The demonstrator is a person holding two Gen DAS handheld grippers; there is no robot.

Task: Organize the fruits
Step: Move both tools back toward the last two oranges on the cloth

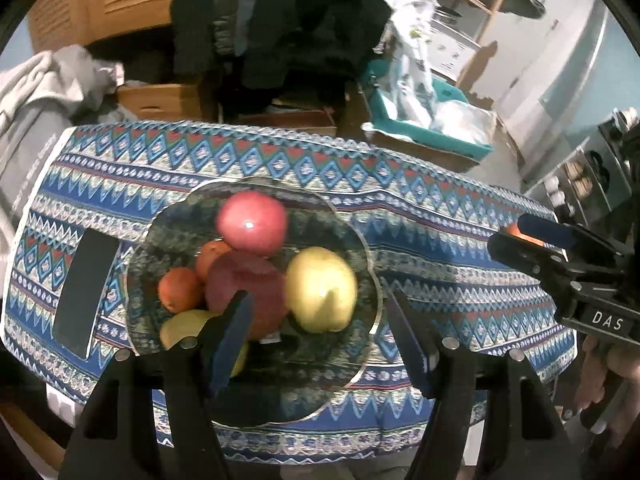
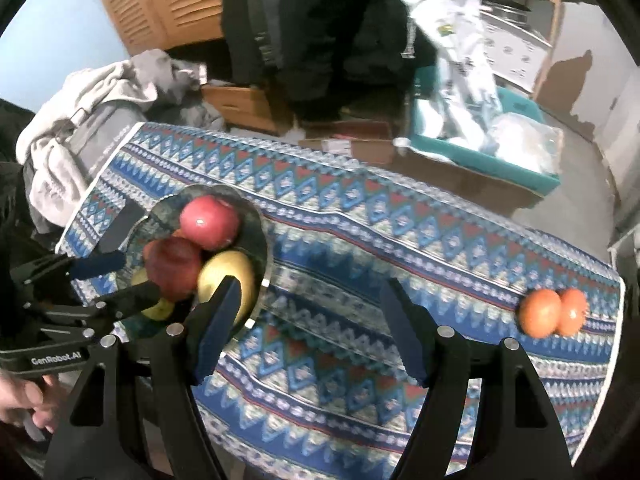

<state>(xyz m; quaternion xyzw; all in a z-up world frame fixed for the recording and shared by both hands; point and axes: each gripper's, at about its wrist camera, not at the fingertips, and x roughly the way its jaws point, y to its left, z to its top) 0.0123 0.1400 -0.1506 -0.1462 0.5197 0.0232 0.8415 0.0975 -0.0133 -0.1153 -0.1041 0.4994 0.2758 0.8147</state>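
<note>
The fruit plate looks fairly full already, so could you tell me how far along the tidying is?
Done: the glass plate already holds two red apples, a yellow apple, two small oranges and another yellow fruit. In hand: nothing; the left gripper and right gripper both stand open and empty above the table. Left: two oranges lie together on the patterned cloth, well away from the plate.

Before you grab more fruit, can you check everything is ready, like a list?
1. Right gripper open and holding nothing: ok.
2. Left gripper open and holding nothing: ok.
3. Two oranges out on the tablecloth, nothing on top of them: ok.
4. Oranges safe from rolling off: not ok, they sit near the cloth's edge.
5. Room left in the glass plate: cannot tell, the fruit is already piled up.
6. Black phone clear of the plate: ok.
</note>
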